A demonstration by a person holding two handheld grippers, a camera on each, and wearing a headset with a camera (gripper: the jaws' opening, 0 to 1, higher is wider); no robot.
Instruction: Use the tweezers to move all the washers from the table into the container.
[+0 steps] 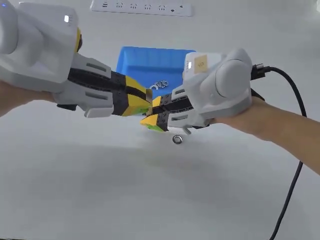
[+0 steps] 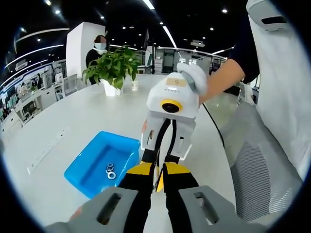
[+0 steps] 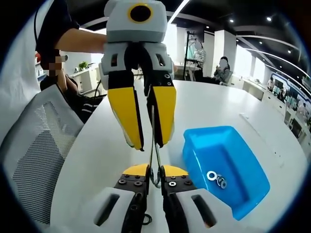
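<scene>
- Thin silver metal tweezers point(image 3: 154, 160), one pair, stand between the two grippers, which meet tip to tip above the table.
- The right gripper point(image 3: 154, 171), white with black and yellow fingers, has its jaws drawn together on the joined end of the tweezers.
- The left gripper point(image 3: 149, 144), of the same make, faces it. Its two yellow fingers stand a little apart on either side of the tweezers' far end. From where I stand I cannot tell whether they press on the tool or merely flank it.
- One small round silver metal washer point(image 1: 177, 139) lies on the white table point(image 1: 150, 190), just under the joined tips in the head view.
- One blue rectangular plastic container point(image 1: 145, 65) sits open-topped on the table behind the grippers, apart from that washer.
- On its floor lies a small cluster of washers point(image 3: 216, 178). I make out about three, but they touch or overlap, so the count is unsure.
- One white power strip point(image 1: 141, 7) lies at the far side of the table.
- One black cable point(image 1: 295, 100) trails from the right gripper toward the near edge.
- One green leafy plant in a white pot point(image 2: 112, 73) stands farther along the table, and one grey mesh chair point(image 2: 260, 170) is beside it.
</scene>
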